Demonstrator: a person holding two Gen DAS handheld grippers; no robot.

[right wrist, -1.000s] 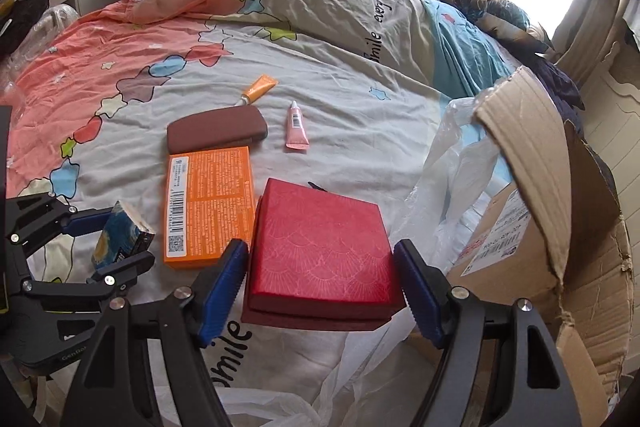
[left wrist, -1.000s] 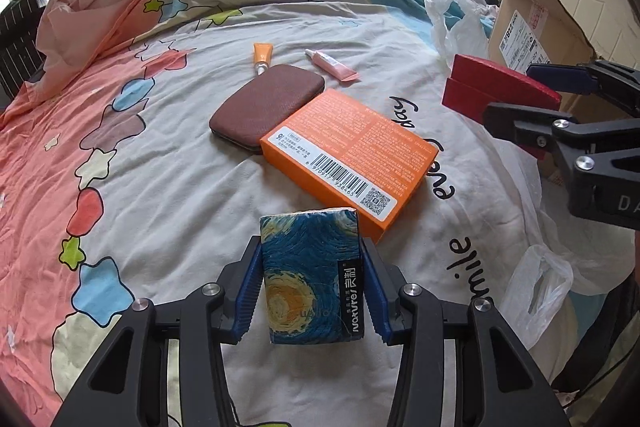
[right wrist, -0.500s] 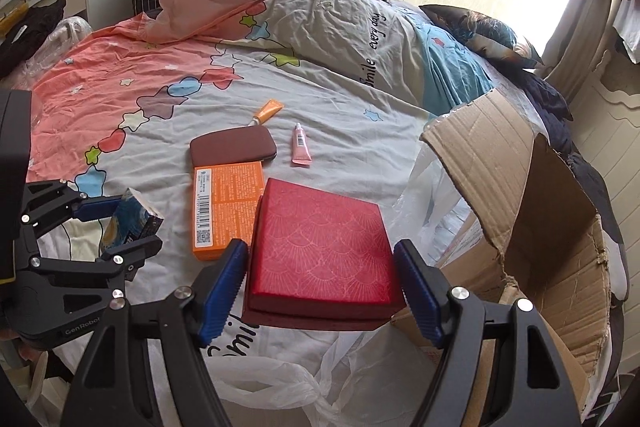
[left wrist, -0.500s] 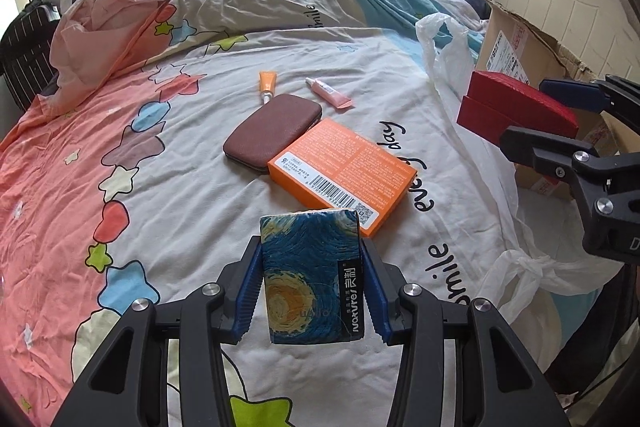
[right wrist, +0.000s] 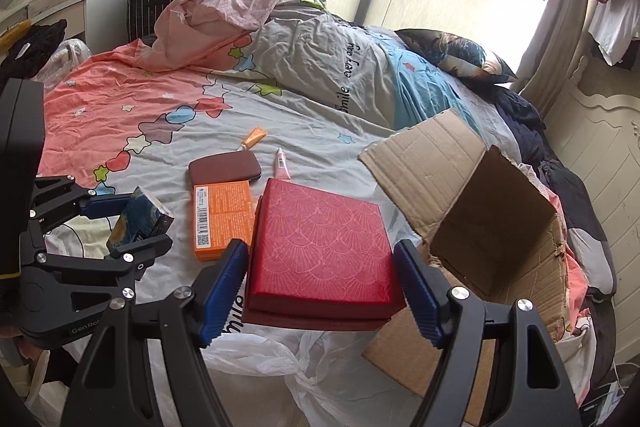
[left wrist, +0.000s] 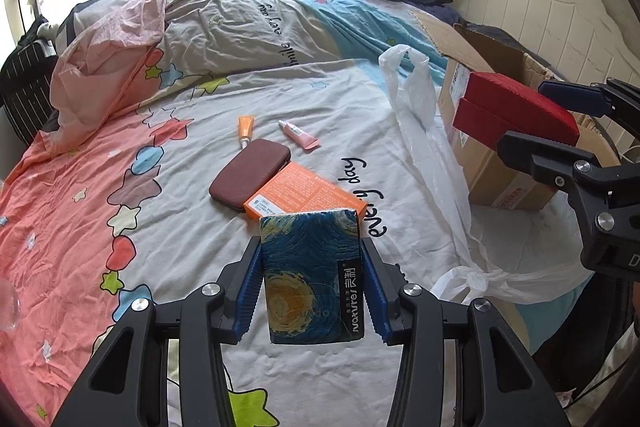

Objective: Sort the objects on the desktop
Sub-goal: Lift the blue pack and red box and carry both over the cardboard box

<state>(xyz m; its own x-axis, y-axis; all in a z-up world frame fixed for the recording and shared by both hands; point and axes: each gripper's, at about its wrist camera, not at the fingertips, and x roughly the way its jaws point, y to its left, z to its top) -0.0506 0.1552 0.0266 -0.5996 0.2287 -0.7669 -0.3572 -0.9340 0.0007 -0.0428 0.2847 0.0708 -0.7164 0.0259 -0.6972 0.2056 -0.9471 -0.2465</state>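
Fingers (left wrist: 251, 287) of the left gripper (left wrist: 312, 287) clamp a blue starry-night packet (left wrist: 312, 275) above the bed (left wrist: 200, 99). Those of the right gripper (right wrist: 320, 291) squeeze a red box (right wrist: 320, 243) beside an open cardboard box (right wrist: 492, 223). On the bedspread lie an orange box (left wrist: 308, 193), a maroon case (left wrist: 248, 177), an orange tube (left wrist: 245, 129) and a pink tube (left wrist: 300, 135).

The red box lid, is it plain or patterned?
Patterned: the red box carries pale fan-shaped scales, clearest in the right wrist view.

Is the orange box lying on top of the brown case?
No. In the right wrist view the orange box lies flat on the bedsheet beside the brown case, their edges touching, with the case fully uncovered.
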